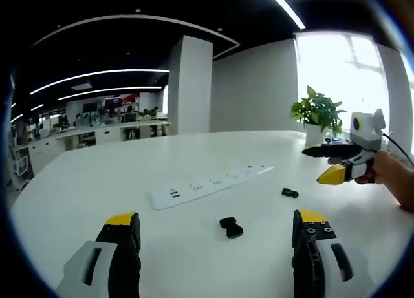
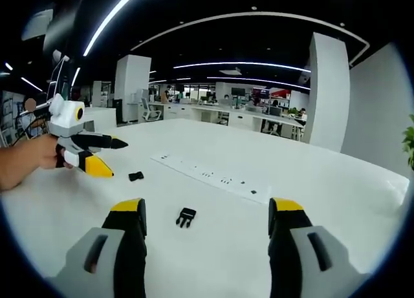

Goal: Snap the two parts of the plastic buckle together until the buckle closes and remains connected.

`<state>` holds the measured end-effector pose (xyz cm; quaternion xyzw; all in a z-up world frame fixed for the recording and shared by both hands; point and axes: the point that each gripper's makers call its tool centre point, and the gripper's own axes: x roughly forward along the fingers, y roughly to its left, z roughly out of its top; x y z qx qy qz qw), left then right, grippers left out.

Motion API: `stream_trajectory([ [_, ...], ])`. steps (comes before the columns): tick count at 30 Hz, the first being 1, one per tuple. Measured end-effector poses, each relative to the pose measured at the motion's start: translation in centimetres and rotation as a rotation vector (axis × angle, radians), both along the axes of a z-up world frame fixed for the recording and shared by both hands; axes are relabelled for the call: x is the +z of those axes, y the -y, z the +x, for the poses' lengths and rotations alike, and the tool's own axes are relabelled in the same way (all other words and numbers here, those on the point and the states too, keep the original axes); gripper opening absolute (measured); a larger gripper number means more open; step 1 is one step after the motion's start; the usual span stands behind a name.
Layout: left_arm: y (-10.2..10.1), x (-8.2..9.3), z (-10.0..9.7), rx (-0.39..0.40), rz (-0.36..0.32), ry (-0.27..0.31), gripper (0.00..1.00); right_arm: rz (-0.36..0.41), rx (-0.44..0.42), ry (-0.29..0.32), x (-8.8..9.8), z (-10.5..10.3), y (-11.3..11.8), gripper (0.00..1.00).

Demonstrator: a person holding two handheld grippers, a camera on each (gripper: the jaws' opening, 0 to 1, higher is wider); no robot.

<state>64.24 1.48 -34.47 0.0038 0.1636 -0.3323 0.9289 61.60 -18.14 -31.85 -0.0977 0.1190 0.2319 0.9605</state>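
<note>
Both tongs, left (image 1: 217, 230) and right (image 2: 207, 215), had black jaws with yellow tips, grey-white housings with slots, and small screws on one jaw.

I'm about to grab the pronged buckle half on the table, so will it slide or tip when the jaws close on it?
The pronged buckle half lies flat and low, so tipping seems unlikely. It looks small, hard plastic on a smooth white table, so it will probably skate if nudged. The right gripper stands open around it; closing evenly should help.

White power strip (image 1: 208, 183) flat on white table (image 1: 97, 188); potted plant (image 1: 317, 114) at far edge.
</note>
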Motion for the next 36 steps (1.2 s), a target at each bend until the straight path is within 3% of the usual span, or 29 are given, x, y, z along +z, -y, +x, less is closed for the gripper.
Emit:
stream_trajectory([
  [19,0.2,-0.2,0.7,-0.005,0.008,0.001,1.00,0.000,0.002,-0.001,0.3,1.7,-0.6,0.76],
  [27,0.5,-0.1,1.4,-0.009,0.008,-0.001,1.00,0.019,-0.010,0.011,1.2,2.8,-0.3,0.76],
  [36,1.0,0.1,2.2,-0.013,0.011,0.005,1.00,0.024,-0.012,0.003,0.8,3.5,-0.2,0.75],
])
